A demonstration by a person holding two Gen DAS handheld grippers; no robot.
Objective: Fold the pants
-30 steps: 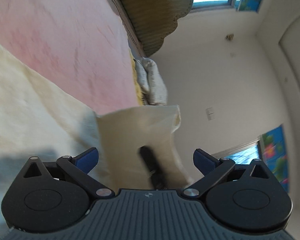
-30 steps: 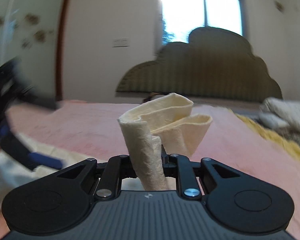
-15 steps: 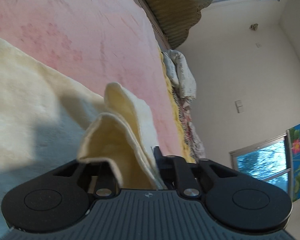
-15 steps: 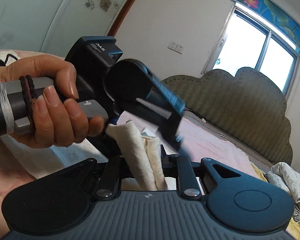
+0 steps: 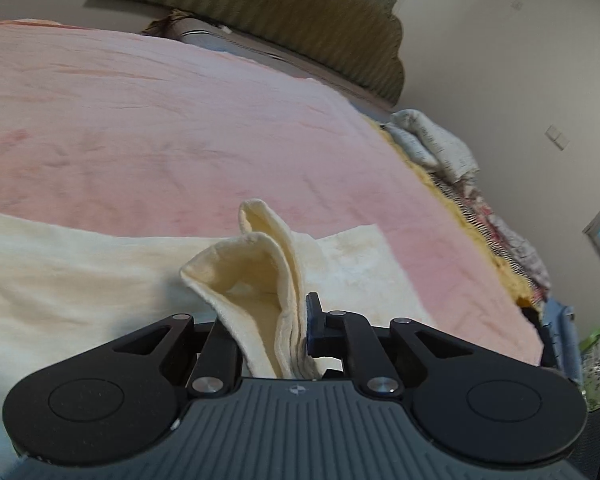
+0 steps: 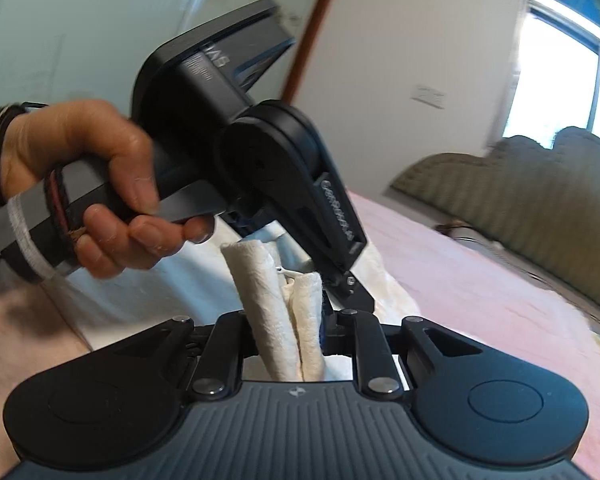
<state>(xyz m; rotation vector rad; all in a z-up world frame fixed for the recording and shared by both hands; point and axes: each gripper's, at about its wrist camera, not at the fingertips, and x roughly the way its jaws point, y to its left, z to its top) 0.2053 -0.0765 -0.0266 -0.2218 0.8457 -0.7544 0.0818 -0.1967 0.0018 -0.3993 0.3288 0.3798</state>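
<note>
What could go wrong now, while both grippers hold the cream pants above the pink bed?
1. The left gripper pinches only a bunched edge of the pants, so layers may slip out.
2. The two grippers are very close; the left gripper could bump the right gripper.
3. The fabric in the right gripper is rolled, so the fold may land uneven.

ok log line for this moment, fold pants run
step: folding | left gripper: shut on pants | right gripper: shut on pants | grippers: close together | pants: partly flat on pink bed
</note>
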